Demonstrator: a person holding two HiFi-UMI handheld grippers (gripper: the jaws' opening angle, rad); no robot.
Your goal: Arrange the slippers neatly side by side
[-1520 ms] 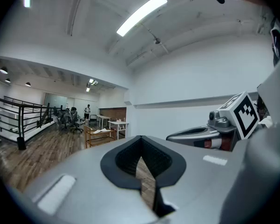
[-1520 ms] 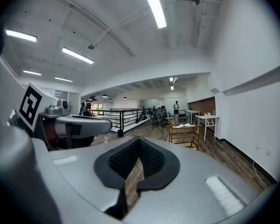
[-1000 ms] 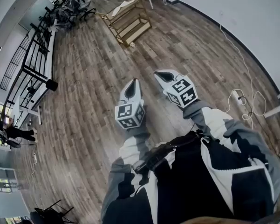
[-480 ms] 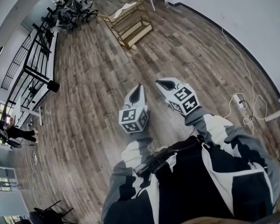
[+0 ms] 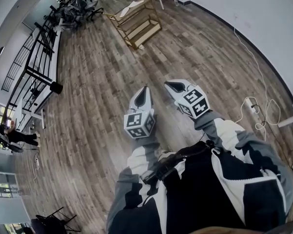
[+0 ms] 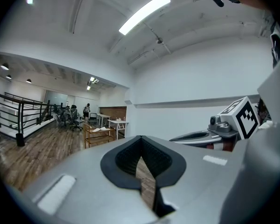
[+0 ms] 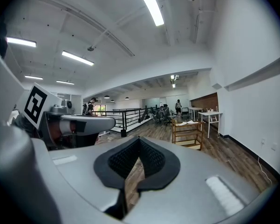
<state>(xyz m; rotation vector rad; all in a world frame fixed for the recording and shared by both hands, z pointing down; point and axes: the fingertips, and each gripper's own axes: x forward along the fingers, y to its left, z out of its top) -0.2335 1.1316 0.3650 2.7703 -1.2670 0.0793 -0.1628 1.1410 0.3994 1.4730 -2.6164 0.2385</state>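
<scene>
No slippers can be made out in any view. A person's sleeved arms hold both grippers out at about waist height over a wooden plank floor (image 5: 102,87). My left gripper (image 5: 145,89) is shut with nothing in it, its jaws pointing ahead into the room. My right gripper (image 5: 172,86) is beside it, also shut and empty. In the left gripper view the black pads (image 6: 151,158) meet, and the right gripper (image 6: 214,130) shows at the right. The right gripper view shows its pads (image 7: 150,158) closed, with the left gripper (image 7: 79,124) at its left.
A low wooden rack (image 5: 134,21) stands ahead near the far wall, with a small pale thing (image 5: 141,47) by its foot, too small to tell. A black railing (image 5: 36,62) runs along the left. White cables and a power strip (image 5: 248,104) lie at the right wall.
Both grippers have drifted slightly lower and to the right in the head view, staying shut. The rack sits a little higher in the frame.
</scene>
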